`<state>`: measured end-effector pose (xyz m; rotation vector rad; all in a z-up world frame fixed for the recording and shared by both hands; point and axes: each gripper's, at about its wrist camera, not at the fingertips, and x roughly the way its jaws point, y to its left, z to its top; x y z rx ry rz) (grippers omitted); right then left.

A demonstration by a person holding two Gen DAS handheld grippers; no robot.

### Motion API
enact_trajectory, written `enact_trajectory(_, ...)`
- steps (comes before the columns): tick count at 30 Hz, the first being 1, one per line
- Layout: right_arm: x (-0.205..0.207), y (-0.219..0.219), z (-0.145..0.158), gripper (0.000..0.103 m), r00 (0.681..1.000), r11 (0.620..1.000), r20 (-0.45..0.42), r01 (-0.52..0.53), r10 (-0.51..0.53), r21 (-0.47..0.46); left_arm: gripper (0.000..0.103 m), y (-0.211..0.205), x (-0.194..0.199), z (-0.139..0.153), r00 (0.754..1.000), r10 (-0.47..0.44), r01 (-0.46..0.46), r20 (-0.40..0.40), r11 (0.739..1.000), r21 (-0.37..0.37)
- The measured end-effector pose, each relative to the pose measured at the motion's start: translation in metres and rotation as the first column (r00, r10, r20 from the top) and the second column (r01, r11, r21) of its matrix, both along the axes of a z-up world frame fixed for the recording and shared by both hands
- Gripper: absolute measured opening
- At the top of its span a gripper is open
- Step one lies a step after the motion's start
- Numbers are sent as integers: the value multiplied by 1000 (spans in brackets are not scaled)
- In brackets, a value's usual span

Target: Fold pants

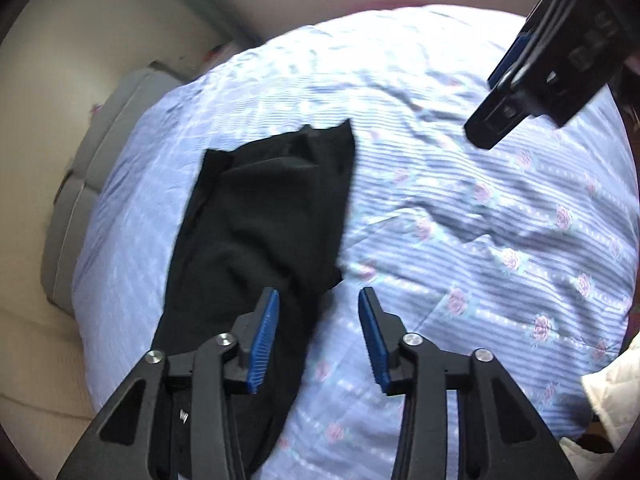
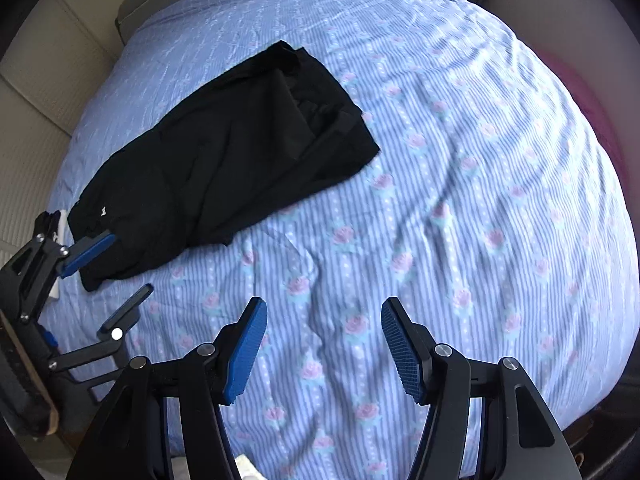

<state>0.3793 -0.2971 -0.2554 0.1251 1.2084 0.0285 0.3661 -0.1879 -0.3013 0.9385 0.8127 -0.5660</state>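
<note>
Nearest to us, the right gripper hangs over bare bedspread, its blue pads spread apart with nothing between them. To its left we see the left gripper, jaws parted too, one pad lying over the near end of the black pants without pinching the cloth. The pants lie folded into a long strip, running from that near left corner toward the far middle of the bed.
</note>
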Motion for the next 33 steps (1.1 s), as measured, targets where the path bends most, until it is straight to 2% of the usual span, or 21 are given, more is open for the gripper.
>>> enact_trajectory(2, -11, -16, -7, 60, 999, 999, -17, 48, -48, 14, 33, -15, 10, -18, 1000, -5, 6, -22, 999, 32)
enact_trajectory(5, -25, -37, -21, 59, 993, 993, -55, 109, -106, 52, 29, -25, 28, -40, 997, 35, -31, -70, 998, 63)
enact_trajectory(9, -32, -50, -36, 55, 988, 987, -83, 138, -131, 80, 28, -29, 54, -54, 989, 100, -90, -106, 992, 88)
enact_trajectory(15, 3, -65, -27, 49, 994, 987, -19, 112, -110, 114, 28, -30, 78, -69, 979, 124, -108, -164, 989, 103)
enact_trajectory(17, 22, -66, -19, 49, 995, 988, 16, 95, -98, 120, 19, -29, 88, -72, 969, 142, -121, -203, 986, 111)
enact_trajectory(18, 28, -66, -15, 49, 996, 989, 30, 86, -90, 123, 8, -27, 94, -70, 957, 164, -144, -239, 985, 98)
enact_trajectory(20, 40, -65, -11, 48, 996, 989, 51, 62, -69, 132, 5, -18, 108, -56, 921, 218, -223, -322, 975, 21)
enact_trajectory(23, 48, -58, -8, 46, 997, 987, 70, 11, -23, 161, 3, 6, 133, -34, 865, 304, -366, -400, 927, -86)
enact_trajectory(25, 51, -51, -9, 46, 997, 984, 77, -29, 15, 177, 3, 27, 151, -27, 816, 339, -444, -469, 886, -132)
enact_trajectory(30, 65, -21, -14, 45, 989, 961, 88, -140, 122, 238, 3, 67, 187, -25, 719, 369, -565, -590, 804, -186)
enact_trajectory(33, 82, 6, -18, 44, 970, 935, 101, -241, 222, 260, 3, 80, 199, -29, 681, 373, -600, -630, 778, -187)
